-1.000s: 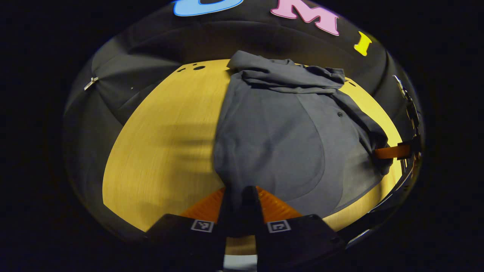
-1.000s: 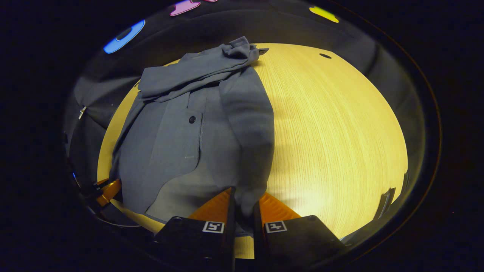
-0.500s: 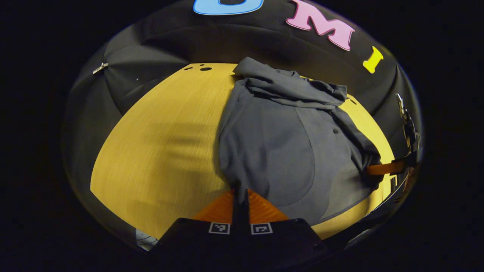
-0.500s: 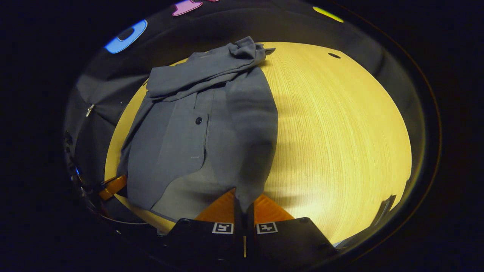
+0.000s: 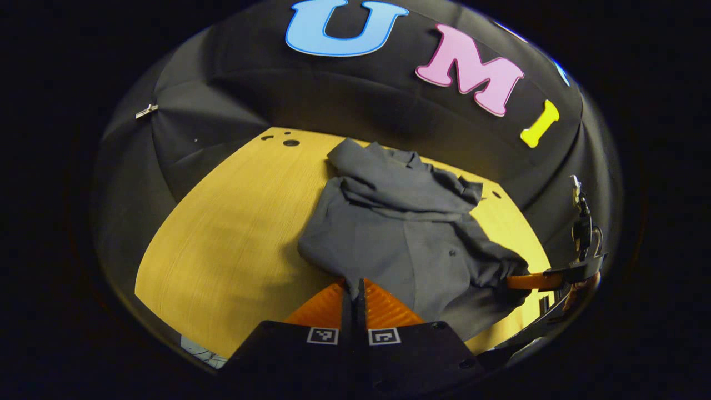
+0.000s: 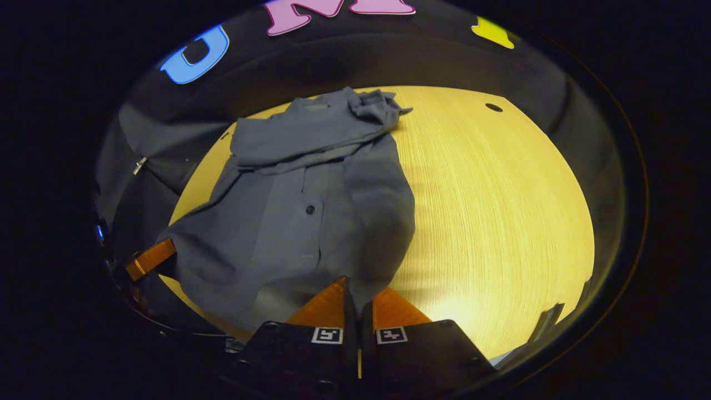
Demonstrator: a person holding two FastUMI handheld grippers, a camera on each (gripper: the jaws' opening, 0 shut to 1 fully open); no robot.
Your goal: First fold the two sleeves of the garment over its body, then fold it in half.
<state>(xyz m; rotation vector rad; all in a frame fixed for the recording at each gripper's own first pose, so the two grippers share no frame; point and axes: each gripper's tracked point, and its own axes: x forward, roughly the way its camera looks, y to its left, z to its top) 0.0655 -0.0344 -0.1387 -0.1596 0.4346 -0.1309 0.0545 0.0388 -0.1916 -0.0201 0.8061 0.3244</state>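
Lifted since the earlier frame: near hem of shirt [image 5: 400,239], now raised off table [image 5: 222,233] and bunched toward far sleeves. Left gripper [image 5: 354,289] pinched on near-left hem corner. Right gripper [image 6: 358,294] pinched on near-right hem corner. Far half flat on table.

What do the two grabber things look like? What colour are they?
Each one, left gripper and right gripper, has two orange ridged fingers shaped like wedges, set on black blocks. Every block carries a small white square with a black pattern.
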